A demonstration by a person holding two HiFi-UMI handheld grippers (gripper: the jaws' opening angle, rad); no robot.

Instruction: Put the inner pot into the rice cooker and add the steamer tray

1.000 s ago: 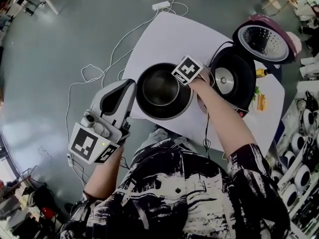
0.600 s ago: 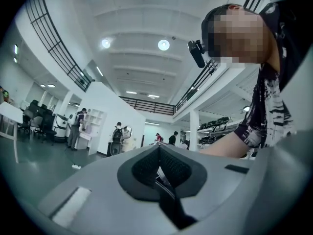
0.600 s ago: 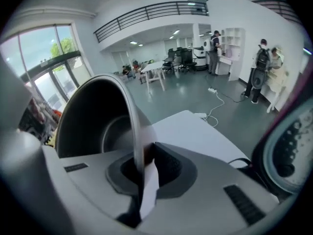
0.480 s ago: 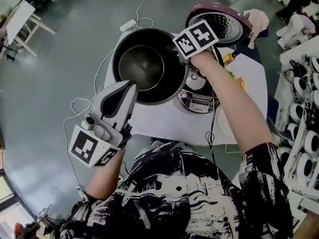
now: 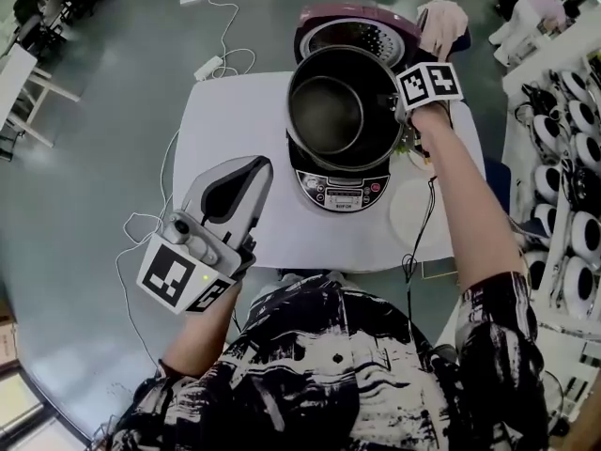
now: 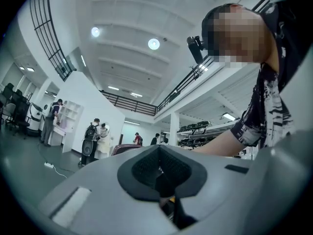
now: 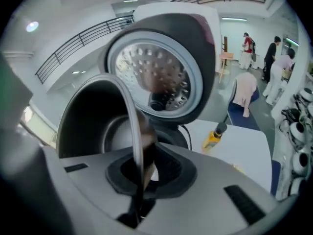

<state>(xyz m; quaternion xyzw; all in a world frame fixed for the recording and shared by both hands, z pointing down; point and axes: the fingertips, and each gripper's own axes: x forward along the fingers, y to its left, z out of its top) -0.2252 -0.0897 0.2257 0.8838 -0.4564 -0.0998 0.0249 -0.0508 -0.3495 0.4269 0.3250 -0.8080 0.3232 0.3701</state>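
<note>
the right gripper is clamped on the rim of the empty pot, holding it just above the open cooker on the white surface. the left gripper, jaws together and holding nothing, hangs near the surface's front edge.

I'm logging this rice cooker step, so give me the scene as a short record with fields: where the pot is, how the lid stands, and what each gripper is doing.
Inner pot: held by its rim above the rice cooker's opening, not yet seated
Rice cooker: on the white table
Lid: open
Right gripper: shut on the inner pot's rim
Left gripper: shut, empty, off to the left of the rice cooker, touching nothing
</note>
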